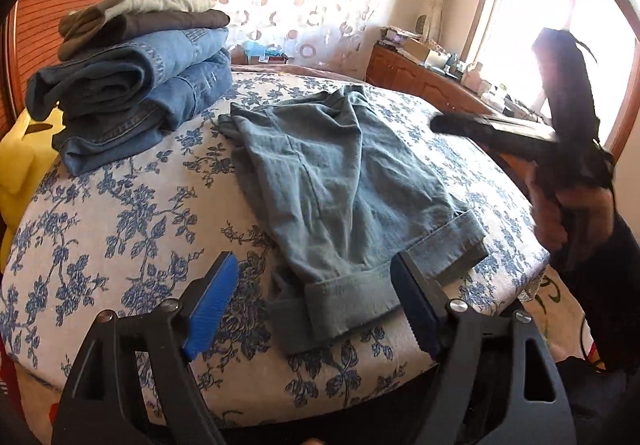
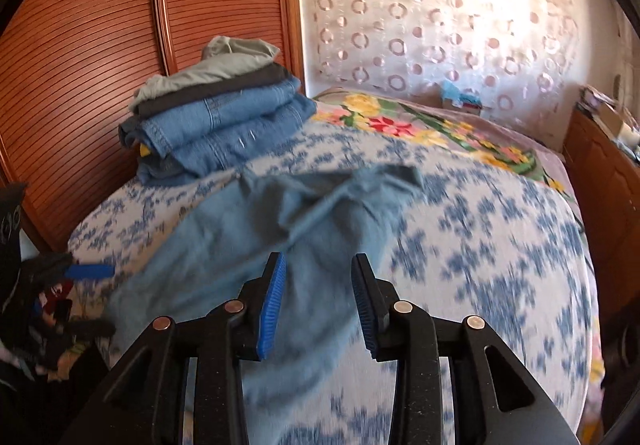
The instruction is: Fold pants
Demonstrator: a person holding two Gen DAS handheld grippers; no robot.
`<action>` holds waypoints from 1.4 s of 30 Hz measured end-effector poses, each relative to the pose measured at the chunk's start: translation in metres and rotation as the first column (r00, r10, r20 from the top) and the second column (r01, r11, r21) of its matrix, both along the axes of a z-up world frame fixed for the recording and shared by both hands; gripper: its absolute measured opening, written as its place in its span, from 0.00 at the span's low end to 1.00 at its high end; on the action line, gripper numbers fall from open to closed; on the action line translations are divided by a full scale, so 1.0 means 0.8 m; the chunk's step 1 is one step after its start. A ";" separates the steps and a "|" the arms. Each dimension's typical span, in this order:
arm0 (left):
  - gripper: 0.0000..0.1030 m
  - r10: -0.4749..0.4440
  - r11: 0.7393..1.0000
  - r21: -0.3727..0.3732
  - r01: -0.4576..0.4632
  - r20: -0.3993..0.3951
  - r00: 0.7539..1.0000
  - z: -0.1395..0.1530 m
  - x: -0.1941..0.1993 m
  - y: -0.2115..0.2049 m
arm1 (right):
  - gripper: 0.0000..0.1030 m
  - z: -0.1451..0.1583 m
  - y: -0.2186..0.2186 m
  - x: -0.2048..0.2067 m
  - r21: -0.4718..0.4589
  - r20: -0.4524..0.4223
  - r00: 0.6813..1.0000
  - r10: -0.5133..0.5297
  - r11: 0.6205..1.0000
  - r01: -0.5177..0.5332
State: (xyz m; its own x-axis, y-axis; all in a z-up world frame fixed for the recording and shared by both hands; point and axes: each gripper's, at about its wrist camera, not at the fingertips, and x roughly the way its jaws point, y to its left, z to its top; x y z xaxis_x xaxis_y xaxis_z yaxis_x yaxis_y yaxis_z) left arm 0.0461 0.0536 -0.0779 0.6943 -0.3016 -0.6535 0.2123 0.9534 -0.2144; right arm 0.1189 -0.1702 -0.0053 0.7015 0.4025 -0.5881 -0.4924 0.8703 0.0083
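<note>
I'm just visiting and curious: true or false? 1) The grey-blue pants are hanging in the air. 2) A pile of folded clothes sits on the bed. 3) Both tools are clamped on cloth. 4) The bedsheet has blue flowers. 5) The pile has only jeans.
1) False: the grey-blue pants lie on the bed.
2) True: the pile of folded clothes sits beyond the pants.
3) False: the left gripper and right gripper are open, holding nothing.
4) True: the bedsheet has blue flowers.
5) False: grey garments top the jeans.

Daylight glares from the window [image 1: 532, 25]; right wrist view motion-blurred, both bent at fisheye edges.
</note>
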 end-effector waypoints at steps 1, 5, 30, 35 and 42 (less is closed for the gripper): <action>0.77 0.006 1.000 0.011 -0.006 0.005 1.000 0.001 0.001 -0.002 | 0.34 -0.003 -0.004 -0.010 0.001 -0.003 1.000 -0.009 1.000 0.009; 0.77 0.001 1.000 0.029 -0.001 0.015 1.000 0.002 0.002 -0.009 | 0.34 -0.009 -0.022 -0.042 0.004 -0.028 0.999 -0.028 1.000 0.028; 0.77 0.011 0.997 0.079 -0.007 -0.045 0.999 -0.024 0.010 -0.017 | 0.34 -0.047 -0.020 -0.106 -0.030 -0.096 0.995 -0.025 0.999 0.022; 0.77 0.010 0.996 0.084 -0.007 -0.038 0.999 -0.024 0.010 -0.018 | 0.24 -0.050 -0.013 -0.103 -0.023 -0.092 0.995 -0.025 0.999 0.023; 0.77 0.011 0.996 0.090 -0.008 -0.035 0.999 -0.024 0.009 -0.019 | 0.02 -0.041 -0.020 -0.113 0.024 -0.079 0.997 0.004 1.000 -0.002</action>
